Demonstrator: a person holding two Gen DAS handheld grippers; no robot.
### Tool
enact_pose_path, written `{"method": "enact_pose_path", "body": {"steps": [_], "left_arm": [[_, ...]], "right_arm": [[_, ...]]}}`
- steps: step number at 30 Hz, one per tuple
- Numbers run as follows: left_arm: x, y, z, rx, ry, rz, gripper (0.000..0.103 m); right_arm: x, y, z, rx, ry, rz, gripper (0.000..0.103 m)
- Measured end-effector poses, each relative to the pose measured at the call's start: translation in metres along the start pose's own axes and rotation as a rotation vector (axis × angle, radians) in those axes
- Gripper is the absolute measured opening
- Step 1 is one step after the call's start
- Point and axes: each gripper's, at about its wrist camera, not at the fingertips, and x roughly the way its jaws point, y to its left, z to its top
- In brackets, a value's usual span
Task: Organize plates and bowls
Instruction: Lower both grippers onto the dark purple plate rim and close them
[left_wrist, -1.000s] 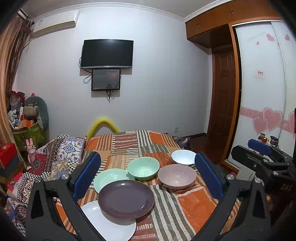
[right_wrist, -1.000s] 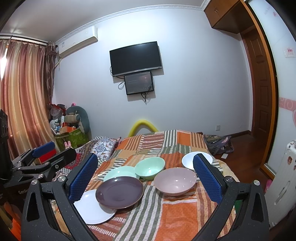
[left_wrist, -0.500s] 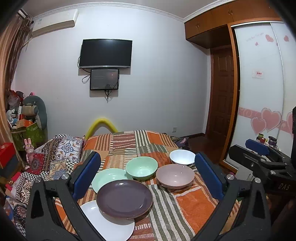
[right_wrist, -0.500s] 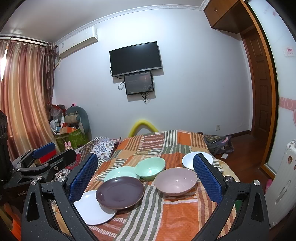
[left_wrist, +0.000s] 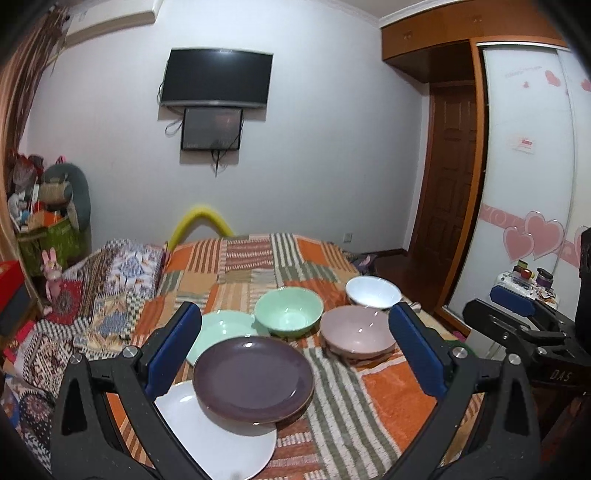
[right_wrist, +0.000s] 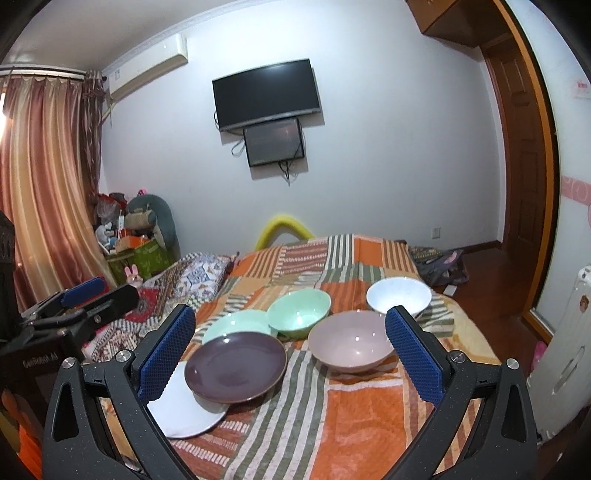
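Both grippers hung above the striped orange patchwork blanket (right_wrist: 369, 417), fingers spread wide and holding nothing. Between the left gripper (left_wrist: 295, 350)'s blue pads, a dark purple round plate (left_wrist: 253, 379) overlapped a white plate (left_wrist: 218, 439) and a pale green plate (left_wrist: 221, 328). Beyond lay a mint green bowl (left_wrist: 289, 312), a mauve bowl (left_wrist: 357, 335) and a white bowl (left_wrist: 373, 292). The right gripper (right_wrist: 290, 350) framed the same dishes.
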Motion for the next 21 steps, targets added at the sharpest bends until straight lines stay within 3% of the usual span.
{"method": "enact_pose_path", "body": {"steps": [7, 14, 21], "left_arm": [[0.032, 0.037, -0.016, -0.021, 0.096, 0.077, 0.103], [0.072, 0.080, -0.036, -0.073, 0.206, 0.135, 0.086], [0.112, 0.120, -0.059, -0.137, 0.315, 0.152, 0.084]], "right_arm": [[0.035, 0.003, -0.016, -0.008, 0.098, 0.012, 0.098], [0.075, 0.003, -0.033, -0.011, 0.227, 0.020, 0.080], [0.114, 0.003, -0.047, 0.004, 0.357, 0.041, 0.065]]}}
